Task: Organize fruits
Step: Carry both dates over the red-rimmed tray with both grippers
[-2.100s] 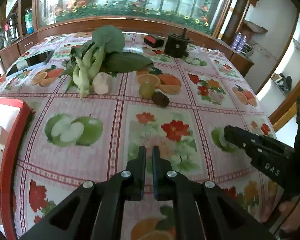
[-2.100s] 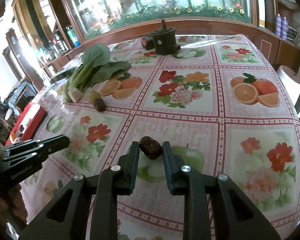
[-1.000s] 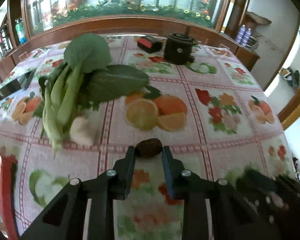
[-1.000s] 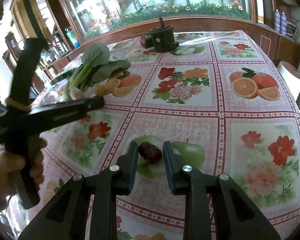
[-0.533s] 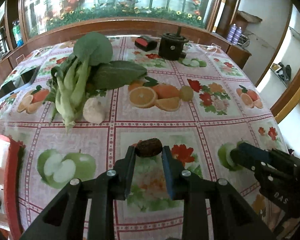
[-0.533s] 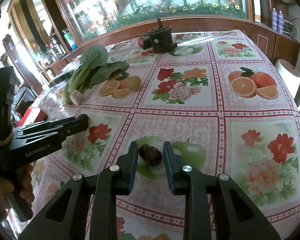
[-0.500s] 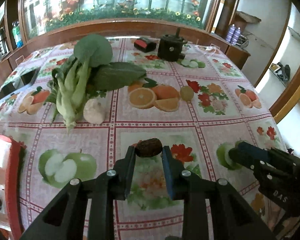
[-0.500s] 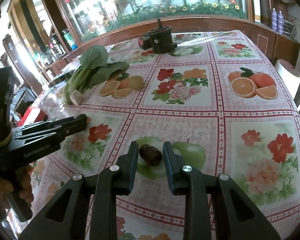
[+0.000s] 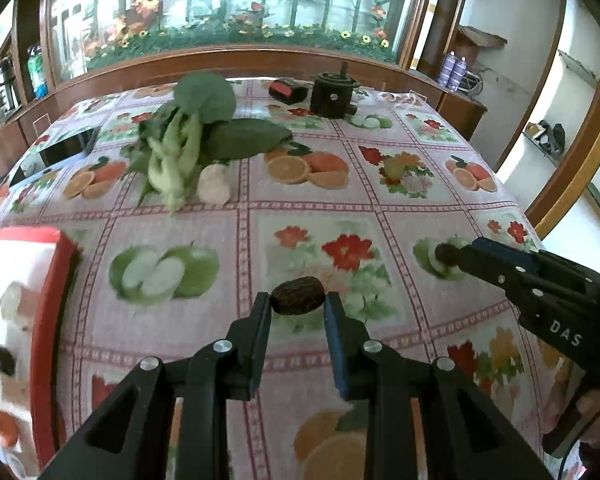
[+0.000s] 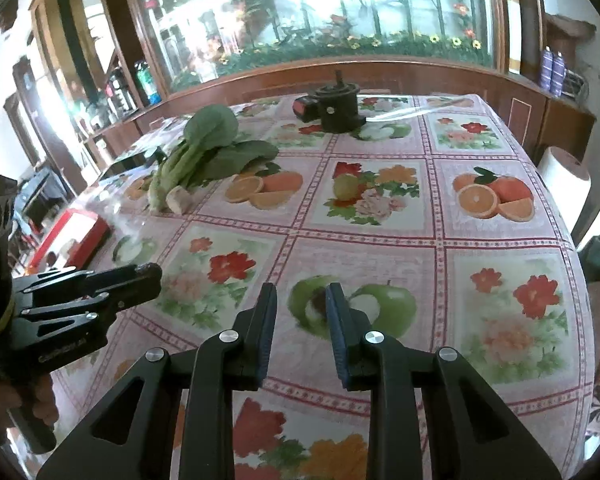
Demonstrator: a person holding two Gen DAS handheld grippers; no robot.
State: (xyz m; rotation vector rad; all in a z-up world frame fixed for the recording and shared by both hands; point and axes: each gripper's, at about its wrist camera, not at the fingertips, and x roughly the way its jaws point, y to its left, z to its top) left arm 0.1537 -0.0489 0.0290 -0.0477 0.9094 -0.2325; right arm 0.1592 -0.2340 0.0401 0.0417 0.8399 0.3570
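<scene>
The left gripper (image 9: 298, 306) still pinches the dark brown fruit (image 9: 298, 301) above the tablecloth (image 9: 240, 240), and the red tray (image 9: 56, 280) has come closer on its left. The right gripper (image 10: 301, 300) keeps the same narrow gap, yet in its own view the fruit it carried no longer shows. From the left view, a dark lump (image 9: 444, 254) sits at its tip, so I cannot tell whether it is still held. Farther off, a small green fruit (image 10: 346, 186) lies beyond the bok choy (image 9: 180, 144).
</scene>
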